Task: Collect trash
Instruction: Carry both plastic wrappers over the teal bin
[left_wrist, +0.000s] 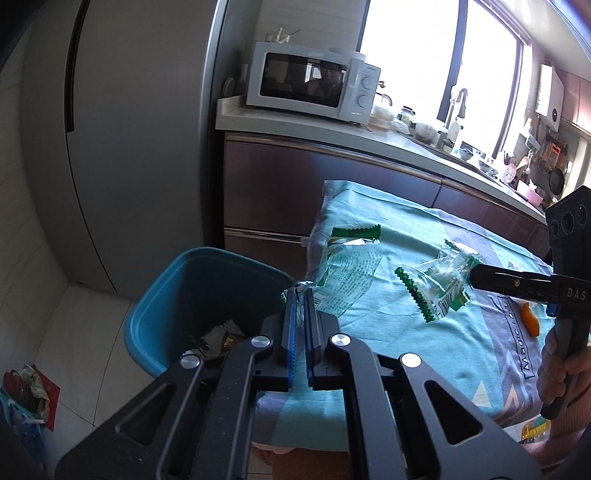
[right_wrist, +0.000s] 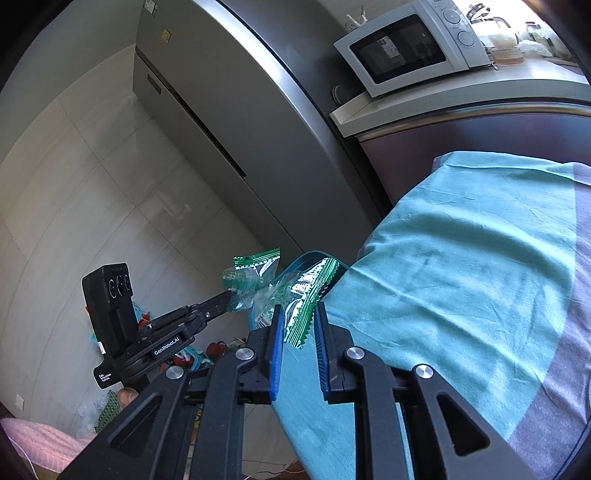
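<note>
Green-edged clear wrappers are held in both tongs; the left tongs (left_wrist: 302, 295) are pressed tight on a printed wrapper (left_wrist: 345, 273) at the table's (left_wrist: 461, 236) edge, beside the blue bin (left_wrist: 155, 314) at nine o'clock; the right tongs (right_wrist: 299, 314) are nearly closed, pinching a second wrapper (right_wrist: 306, 295), seen at three o'clock from the left wrist; scraps are seen inside the bin.

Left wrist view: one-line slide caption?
Both hand-held grippers carry clear green-edged plastic wrappers toward the blue plastic bin.
</note>
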